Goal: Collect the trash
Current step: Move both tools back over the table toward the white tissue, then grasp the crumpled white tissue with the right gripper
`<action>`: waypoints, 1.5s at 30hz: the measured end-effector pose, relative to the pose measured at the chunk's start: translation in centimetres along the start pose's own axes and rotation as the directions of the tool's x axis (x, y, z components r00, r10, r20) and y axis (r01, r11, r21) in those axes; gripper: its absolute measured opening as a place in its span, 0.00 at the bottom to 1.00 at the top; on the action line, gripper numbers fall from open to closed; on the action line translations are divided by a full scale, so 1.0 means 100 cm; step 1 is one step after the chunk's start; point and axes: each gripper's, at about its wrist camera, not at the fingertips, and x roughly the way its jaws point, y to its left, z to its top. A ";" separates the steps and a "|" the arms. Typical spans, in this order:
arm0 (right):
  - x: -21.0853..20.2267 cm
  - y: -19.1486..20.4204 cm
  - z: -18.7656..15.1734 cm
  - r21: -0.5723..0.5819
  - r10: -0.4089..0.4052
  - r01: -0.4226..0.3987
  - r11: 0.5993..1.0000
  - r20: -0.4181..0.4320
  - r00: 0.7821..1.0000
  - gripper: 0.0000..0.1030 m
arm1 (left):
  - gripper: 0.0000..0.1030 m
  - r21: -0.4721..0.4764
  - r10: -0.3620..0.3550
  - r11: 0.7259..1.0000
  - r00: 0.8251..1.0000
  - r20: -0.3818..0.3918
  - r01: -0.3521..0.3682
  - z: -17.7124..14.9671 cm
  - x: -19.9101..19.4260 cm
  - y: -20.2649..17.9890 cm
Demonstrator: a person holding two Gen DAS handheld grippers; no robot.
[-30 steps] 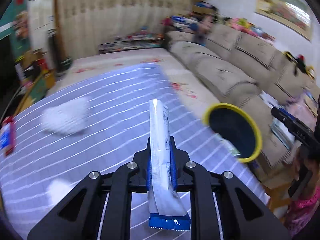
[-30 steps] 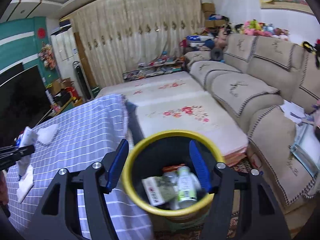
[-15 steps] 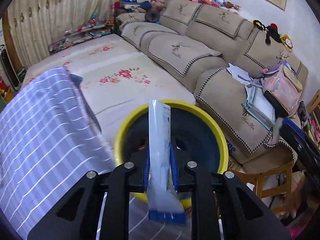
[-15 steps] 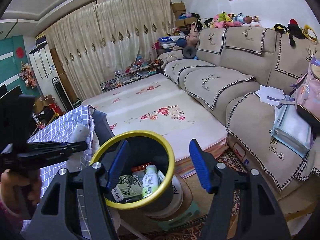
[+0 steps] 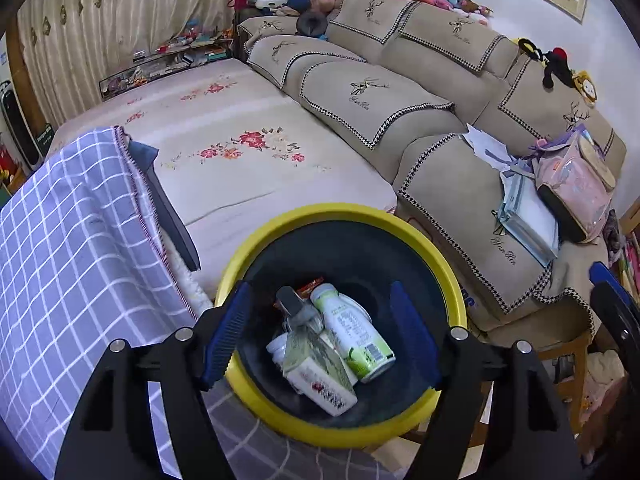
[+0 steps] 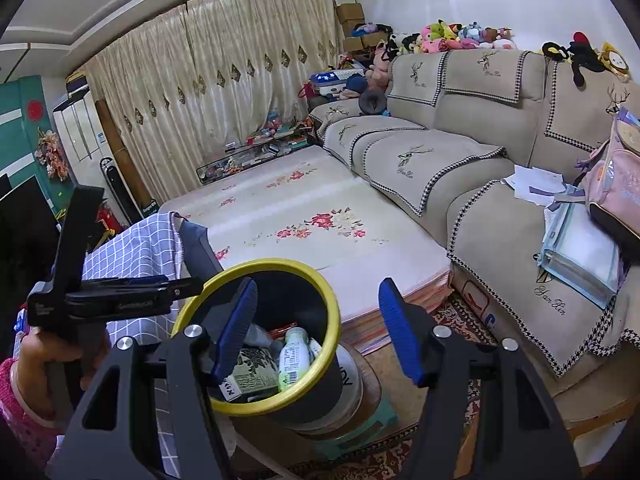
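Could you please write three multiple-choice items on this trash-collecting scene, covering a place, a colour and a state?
1. Where does the green-and-white bottle lie?
A. On the checked cloth
B. Inside the bin
C. On the sofa

2. What colour is the bin's rim?
A. Yellow
B. Red
C. White

3. In what state are the left tongs?
A. Shut on a wrapper
B. Shut on the bottle
C. Open and holding nothing

Answers:
1. B, since the left wrist view shows the bottle lying among cartons within the bin's dark wall.
2. A, since a yellow ring runs round the bin's mouth in both views.
3. C, since the blue pads stand wide apart over the bin with nothing between them; the right tongs are open too.
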 end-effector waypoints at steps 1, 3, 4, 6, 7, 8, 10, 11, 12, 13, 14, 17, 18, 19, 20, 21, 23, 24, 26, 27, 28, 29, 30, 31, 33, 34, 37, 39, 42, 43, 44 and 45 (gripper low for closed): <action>-0.001 0.003 -0.001 -0.003 0.005 -0.005 1.000 0.001 1.000 0.59 | 0.70 -0.010 -0.003 1.000 1.000 0.011 0.003 -0.005 -0.010 0.005; -0.001 0.008 -0.001 -0.010 0.012 -0.012 1.000 0.002 1.000 0.60 | 0.70 -0.037 -0.003 0.999 0.999 0.043 0.004 -0.014 -0.029 0.014; -0.002 0.010 -0.002 -0.014 0.014 -0.014 1.000 0.003 1.000 0.62 | 0.72 -0.059 0.001 0.998 0.998 0.066 0.003 -0.020 -0.042 0.020; 0.000 0.013 -0.002 -0.023 0.016 -0.016 1.000 -0.003 1.000 0.62 | 0.77 -0.096 0.025 0.995 0.993 0.119 -0.014 -0.032 -0.070 0.033; 0.001 0.015 -0.001 -0.026 0.019 -0.019 0.999 -0.007 1.000 0.62 | 0.82 -0.114 0.042 0.993 0.987 0.153 -0.025 -0.039 -0.087 0.040; 0.002 0.019 -0.002 -0.029 0.022 -0.022 0.999 -0.010 1.000 0.62 | 0.84 -0.136 0.067 0.990 0.979 0.194 -0.041 -0.049 -0.108 0.048; 0.003 0.026 -0.003 -0.039 0.031 -0.031 0.999 -0.015 0.999 0.62 | 0.89 -0.171 0.109 0.983 0.963 0.247 -0.067 -0.067 -0.141 0.062; 0.005 0.030 -0.004 -0.045 0.039 -0.040 0.998 -0.020 0.999 0.62 | 0.89 -0.192 0.130 0.978 0.955 0.267 -0.079 -0.077 -0.157 0.069; 0.006 0.035 -0.005 -0.052 0.047 -0.048 0.997 -0.025 0.999 0.62 | 0.90 -0.215 0.151 0.972 0.947 0.284 -0.091 -0.087 -0.172 0.076; 0.007 0.040 -0.005 -0.059 0.055 -0.057 0.997 -0.029 0.998 0.62 | 0.91 -0.237 0.172 0.966 0.939 0.298 -0.102 -0.096 -0.186 0.083; 0.008 0.046 -0.007 -0.068 0.066 -0.068 0.995 -0.034 0.997 0.62 | 0.91 -0.265 0.200 0.957 0.929 0.312 -0.117 -0.108 -0.202 0.091; 0.011 0.067 -0.011 -0.101 0.104 -0.109 0.989 -0.050 0.993 0.62 | 0.93 -0.347 0.292 0.923 0.895 0.339 -0.170 -0.143 -0.244 0.113; 0.011 0.074 -0.011 -0.110 0.116 -0.122 0.986 -0.054 0.992 0.62 | 0.93 -0.368 0.320 0.911 0.883 0.344 -0.187 -0.153 -0.256 0.120; 0.011 0.084 -0.013 -0.123 0.136 -0.142 0.982 -0.062 0.989 0.62 | 0.93 -0.387 0.349 0.899 0.871 0.346 -0.206 -0.164 -0.267 0.125; 0.012 0.095 -0.016 -0.138 0.157 -0.165 0.977 -0.072 0.985 0.62 | 0.93 -0.412 0.388 0.881 0.854 0.346 -0.234 -0.177 -0.281 0.130; 0.012 0.104 -0.019 -0.151 0.171 -0.181 0.972 -0.079 0.982 0.62 | 0.93 -0.427 0.410 0.870 0.843 0.348 -0.247 -0.187 -0.290 0.134; 0.014 0.132 -0.026 -0.195 0.216 -0.234 0.953 -0.107 0.970 0.62 | 0.93 -0.463 0.461 0.842 0.817 0.348 -0.278 -0.207 -0.312 0.142; 0.013 0.145 -0.030 -0.212 0.238 -0.259 0.942 -0.121 0.964 0.62 | 0.93 -0.480 0.489 0.825 0.802 0.342 -0.298 -0.218 -0.323 0.147; 0.014 0.180 -0.039 -0.255 0.298 -0.333 0.908 -0.165 0.940 0.62 | 0.93 -0.521 0.551 0.783 0.766 0.330 -0.339 -0.241 -0.346 0.155; 0.014 0.197 -0.045 -0.273 0.330 -0.372 0.887 -0.189 0.925 0.62 | 0.93 -0.539 0.578 0.763 0.748 0.325 -0.356 -0.252 -0.357 0.159; 0.013 0.211 -0.050 -0.285 0.352 -0.400 0.871 -0.207 0.913 0.62 | 0.94 -0.558 0.606 0.742 0.729 0.319 -0.373 -0.262 -0.367 0.162; 0.013 0.228 -0.055 -0.302 0.374 -0.431 0.850 -0.229 0.898 0.62 | 0.94 -0.570 0.622 0.728 0.717 0.314 -0.382 -0.269 -0.375 0.163; 0.011 0.249 -0.063 -0.326 0.399 -0.466 0.823 -0.254 0.881 0.62 | 0.95 -0.588 0.644 0.708 0.700 0.309 -0.391 -0.280 -0.385 0.167; 0.009 0.267 -0.071 -0.343 0.421 -0.497 0.797 -0.276 0.864 0.62 | 0.95 -0.607 0.662 0.689 0.684 0.305 -0.396 -0.290 -0.394 0.170; 0.008 0.307 -0.087 -0.369 0.465 -0.569 0.735 -0.336 0.819 0.64 | 0.95 -0.629 0.681 0.667 0.669 0.297 -0.399 -0.306 -0.407 0.174; 0.008 0.324 -0.093 -0.376 0.482 -0.598 0.708 -0.363 0.798 0.65 | 0.95 -0.638 0.687 0.657 0.666 0.290 -0.401 -0.314 -0.412 0.177; 0.009 0.378 -0.118 -0.414 0.496 -0.664 0.623 -0.447 0.744 0.65 | 0.95 -0.659 0.697 0.638 0.662 0.276 -0.398 -0.330 -0.420 0.184; 0.013 0.406 -0.132 -0.435 0.483 -0.686 0.584 -0.493 0.724 0.68 | 0.95 -0.669 0.696 0.631 0.667 0.266 -0.392 -0.337 -0.423 0.189; 0.021 0.441 -0.151 -0.497 0.429 -0.676 0.543 -0.528 0.733 0.72 | 0.95 -0.684 0.690 0.626 0.674 0.263 -0.374 -0.344 -0.423 0.194; 0.023 0.447 -0.155 -0.506 0.418 -0.674 0.538 -0.534 0.735 0.73 | 0.95 -0.688 0.688 0.625 0.677 0.261 -0.370 -0.348 -0.423 0.196; 0.027 0.458 -0.162 -0.512 0.401 -0.677 0.528 -0.552 0.731 0.73 | 0.95 -0.692 0.687 0.622 0.678 0.259 -0.366 -0.351 -0.424 0.199; 0.030 0.464 -0.166 -0.513 0.393 -0.679 0.525 -0.562 0.728 0.73 | 0.95 -0.695 0.686 0.621 0.680 0.258 -0.363 -0.350 -0.422 0.201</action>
